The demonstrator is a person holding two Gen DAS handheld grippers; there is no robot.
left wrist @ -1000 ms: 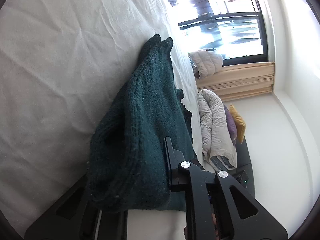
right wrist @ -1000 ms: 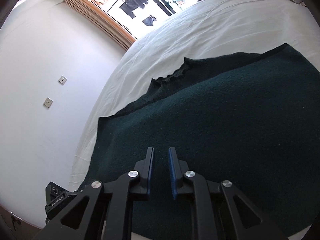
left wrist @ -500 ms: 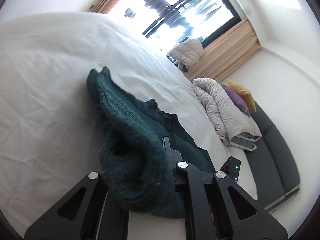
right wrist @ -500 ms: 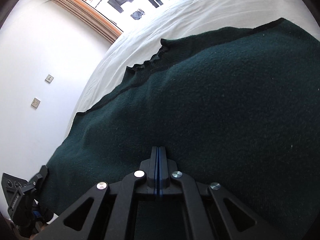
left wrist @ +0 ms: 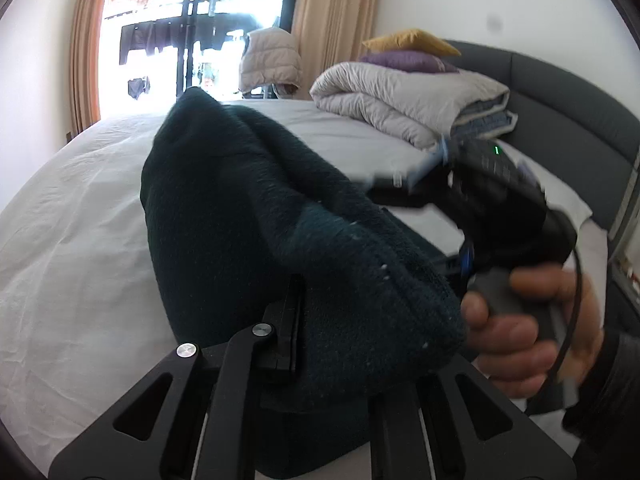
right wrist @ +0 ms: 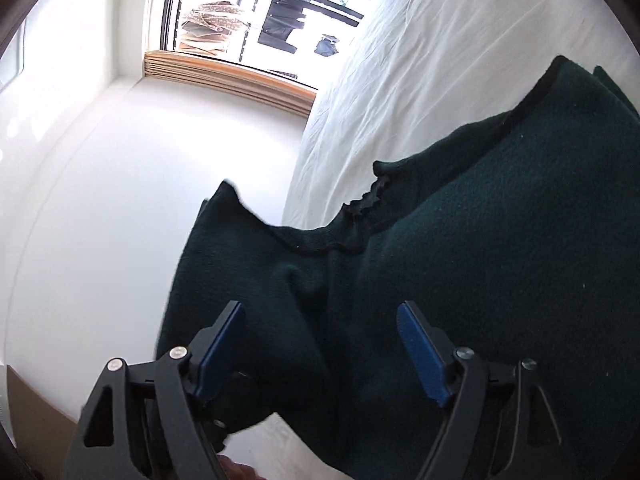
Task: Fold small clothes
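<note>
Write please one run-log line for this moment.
left tongs: shut on green sweater | right tongs: open over sweater | sweater: bunched, lifted off white bed

- Strong daylight pours through the window (left wrist: pixel 192 40), which is overexposed to white glare.
- The right hand (left wrist: pixel 532 320) and the gripper it holds are motion-blurred.
- Fisheye distortion curves edges; corners are black.

This is a home bedroom: a wide bed (left wrist: pixel 72 216) under a white sheet with a grey padded headboard (left wrist: pixel 560 92), a folded duvet (left wrist: pixel 404 100) topped by yellow and purple pillows (left wrist: pixel 408 46), beige curtains (left wrist: pixel 332 20), and laundry hanging outside the balcony window (left wrist: pixel 180 28).
</note>
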